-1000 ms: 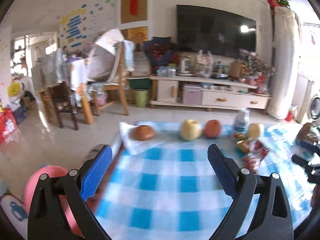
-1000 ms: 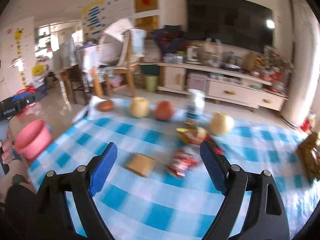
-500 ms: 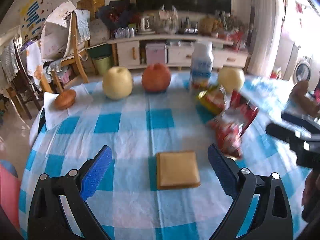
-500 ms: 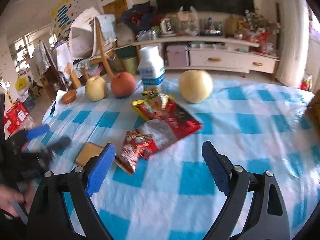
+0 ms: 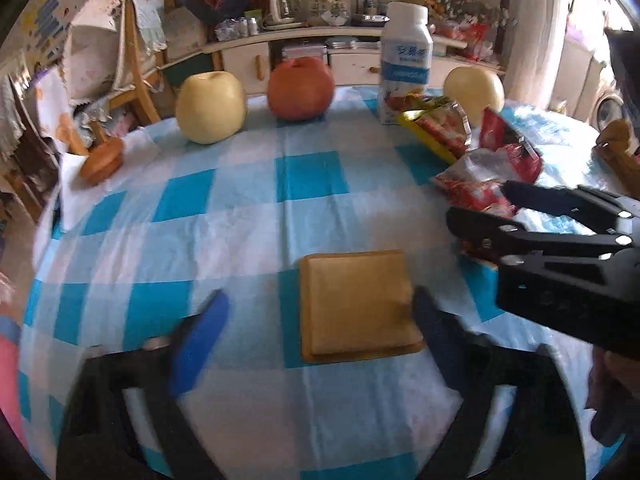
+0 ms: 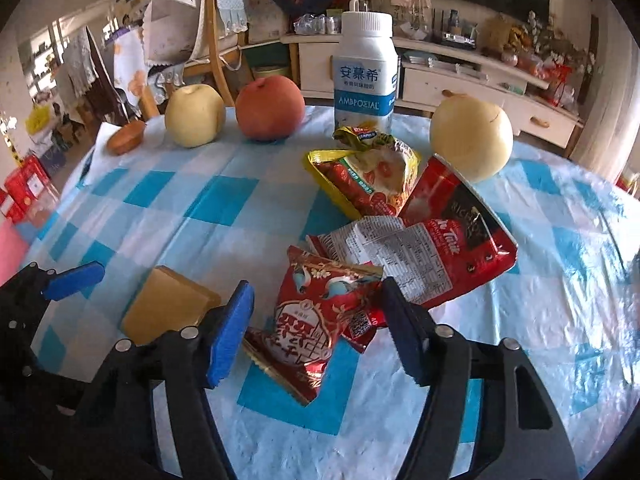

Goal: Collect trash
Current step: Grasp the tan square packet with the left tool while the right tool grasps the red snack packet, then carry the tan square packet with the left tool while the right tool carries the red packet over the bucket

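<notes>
On the blue-checked tablecloth [image 5: 248, 184], the left gripper [image 5: 320, 320] has just been closing, its jaws apart astride the flat tan packet [image 5: 356, 304], the right pad at its edge. To the right, the right gripper [image 6: 316, 332], likewise just closing, straddles the near red wrapper [image 6: 316, 312], jaws apart. Farther off lie a larger red wrapper [image 6: 452, 248], a yellow wrapper [image 6: 368, 176], fruit and a white bottle [image 6: 366, 76].
</notes>
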